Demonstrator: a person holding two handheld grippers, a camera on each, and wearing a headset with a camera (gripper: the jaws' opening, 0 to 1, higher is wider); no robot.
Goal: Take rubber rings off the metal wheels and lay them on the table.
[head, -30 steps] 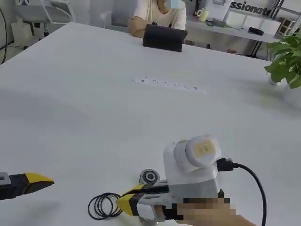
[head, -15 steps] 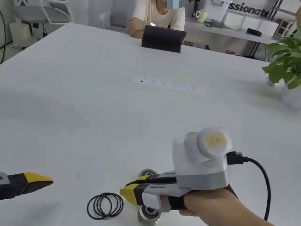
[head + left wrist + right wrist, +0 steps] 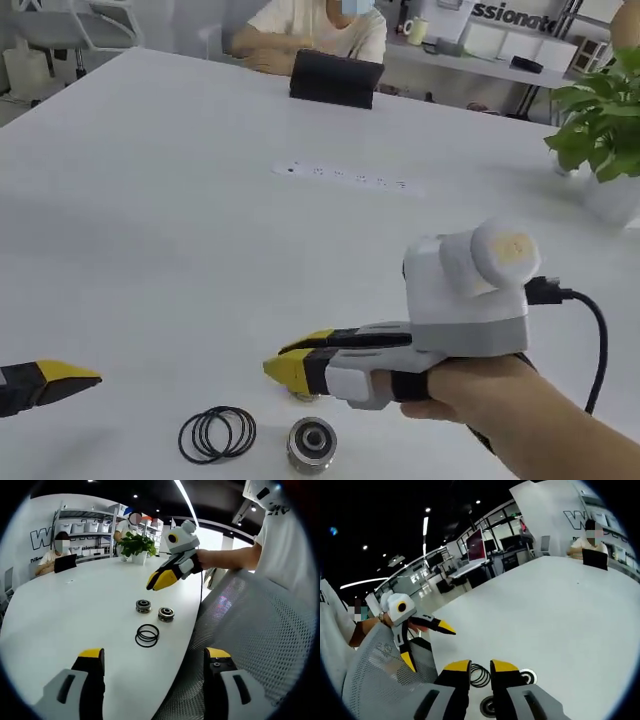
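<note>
Several black rubber rings (image 3: 217,433) lie stacked on the white table, also seen as the rings (image 3: 147,635) in the left gripper view and the rings (image 3: 480,675) in the right gripper view. One metal wheel (image 3: 311,443) stands beside them, and a second wheel is mostly hidden behind my right gripper (image 3: 285,368). That gripper hovers above the wheels, its jaws drawn almost together with nothing between them. Both wheels (image 3: 143,606) (image 3: 166,614) show in the left gripper view. My left gripper (image 3: 154,657) stands wide open and holds nothing, left of the rings.
A power strip (image 3: 345,178) lies mid-table. At the far edge a person sits behind a dark laptop (image 3: 335,78). A potted plant (image 3: 600,120) stands at the far right. A mesh chair back (image 3: 260,645) is close to the table's near edge.
My right gripper has lifted off the wheels and moved up and to the right. One wheel now stands uncovered beside the rings. The left gripper has stayed where it was.
</note>
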